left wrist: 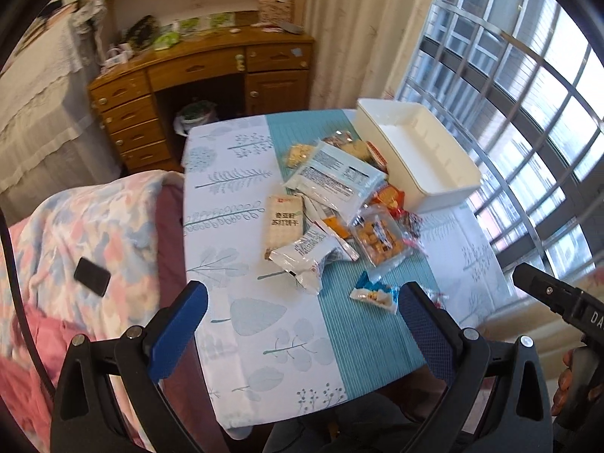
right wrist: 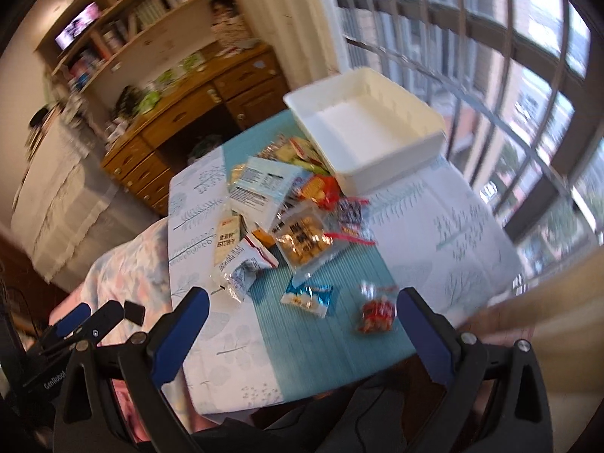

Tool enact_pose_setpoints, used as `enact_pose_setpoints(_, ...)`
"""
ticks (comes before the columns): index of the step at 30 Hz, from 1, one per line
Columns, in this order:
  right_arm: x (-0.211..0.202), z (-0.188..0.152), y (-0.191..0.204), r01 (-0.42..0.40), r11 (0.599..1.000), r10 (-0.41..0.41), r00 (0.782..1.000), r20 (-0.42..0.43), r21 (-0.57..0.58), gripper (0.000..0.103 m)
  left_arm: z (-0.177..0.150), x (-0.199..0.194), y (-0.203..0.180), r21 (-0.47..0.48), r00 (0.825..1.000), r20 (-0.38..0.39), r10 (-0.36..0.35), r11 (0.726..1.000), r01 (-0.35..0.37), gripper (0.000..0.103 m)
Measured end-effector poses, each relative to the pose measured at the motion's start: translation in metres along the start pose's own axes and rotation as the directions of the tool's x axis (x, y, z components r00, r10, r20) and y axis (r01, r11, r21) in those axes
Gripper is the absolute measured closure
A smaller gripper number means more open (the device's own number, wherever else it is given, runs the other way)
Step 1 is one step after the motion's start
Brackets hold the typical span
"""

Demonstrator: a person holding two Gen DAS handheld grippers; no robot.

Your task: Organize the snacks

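Two hand-held grippers hover above the near edge of the worktop (left wrist: 226, 339), both with blue-padded jaws spread wide and nothing between them. The left hand-held gripper (left wrist: 302, 324) sits over the leaf-print cloth; the right hand-held gripper (right wrist: 302, 324) sits over the teal strip, its view blurred.

Nearest the right one lie two loose packets: a small blue packet (right wrist: 307, 296) and, just beside it, a red packet (right wrist: 375, 311) in clear film. Beyond them a heap of snacks (left wrist: 339, 204) overlaps in the middle of the cloth, with a tan biscuit bar (left wrist: 284, 222) at its left edge. An empty white bin (left wrist: 415, 154) stands at the far right, touching the heap.

These packets look light, crinkly and slippery, with brittle contents. A pinch on the flat sealed edge, or a gentle one across the middle, seems safest. The separate packets look easier to take than anything buried in the heap.
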State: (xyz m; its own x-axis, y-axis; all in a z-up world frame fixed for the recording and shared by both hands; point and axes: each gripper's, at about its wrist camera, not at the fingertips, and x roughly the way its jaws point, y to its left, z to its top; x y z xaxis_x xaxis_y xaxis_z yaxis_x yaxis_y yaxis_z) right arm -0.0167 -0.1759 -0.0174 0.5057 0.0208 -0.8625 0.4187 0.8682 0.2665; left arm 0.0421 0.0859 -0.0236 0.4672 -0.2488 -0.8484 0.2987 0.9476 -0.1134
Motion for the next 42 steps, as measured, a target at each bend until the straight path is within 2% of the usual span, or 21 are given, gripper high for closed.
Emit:
enact_pose_setpoints(8, 0.007, -0.023, -0.022, 0.057, 0.986, -0.048, 0.997, -0.059, 0.158, 0.003, 0.006, 0.024, -0.001, 0.077, 0.998, -0.055, -0.042, 0.996, 0.046, 0.002)
enact_pose_setpoints(13, 0.029, -0.032, -0.040, 0.083, 0.964, -0.049, 0.989, -0.137, 0.252, 0.003, 0.012, 0.046, -0.009, 0.128, 0.995, -0.094, -0.017, 0.991, 0.029, 0.002)
enact_pose_setpoints(16, 0.046, -0.032, -0.057, 0.090, 0.934, -0.025, 0.982, -0.188, 0.345, 0.003, 0.019, 0.064, -0.014, 0.142, 0.989, -0.145, -0.006, 0.990, 0.026, 0.002)
enact_pose_setpoints(18, 0.062, -0.031, -0.070, 0.110, 0.899, -0.008, 0.972, -0.234, 0.424, 0.003, 0.024, 0.077, -0.017, 0.157, 0.983, -0.181, 0.017, 0.988, 0.012, 0.002)
enact_pose_setpoints(20, 0.076, -0.030, -0.079, 0.152, 0.868, -0.014, 0.959, -0.282, 0.473, 0.003, 0.028, 0.088, -0.020, 0.174, 0.976, -0.214, 0.052, 0.985, -0.015, 0.002)
enact_pose_setpoints(23, 0.098, -0.028, -0.088, 0.169, 0.838, 0.015, 0.943, -0.332, 0.519, 0.003, 0.034, 0.106, -0.023, 0.196, 0.965, -0.252, 0.070, 0.980, -0.020, 0.002)
enact_pose_setpoints(26, 0.118, -0.027, -0.095, 0.204, 0.814, 0.033, 0.919, -0.393, 0.543, 0.007, 0.042, 0.128, -0.024, 0.196, 0.952, -0.294, 0.081, 0.980, -0.023, 0.002)
enact_pose_setpoints(32, 0.154, -0.025, -0.108, 0.284, 0.783, 0.033, 0.869, -0.493, 0.553, 0.007, 0.051, 0.177, -0.028, 0.182, 0.920, -0.382, 0.086, 0.983, -0.017, 0.002)
enact_pose_setpoints(35, 0.169, -0.029, -0.115, 0.320, 0.772, 0.029, 0.845, -0.535, 0.549, 0.009, 0.050, 0.208, -0.031, 0.183, 0.895, -0.435, 0.095, 0.983, -0.015, 0.002)
enact_pose_setpoints(39, 0.185, -0.033, -0.123, 0.350, 0.768, 0.023, 0.822, -0.568, 0.536, 0.014, 0.045, 0.244, -0.033, 0.177, 0.858, -0.504, 0.098, 0.984, -0.008, 0.002)
enact_pose_setpoints(42, 0.194, -0.035, -0.127, 0.363, 0.773, 0.011, 0.811, -0.585, 0.519, 0.017, 0.044, 0.263, -0.033, 0.174, 0.844, -0.526, 0.108, 0.985, -0.017, 0.002)
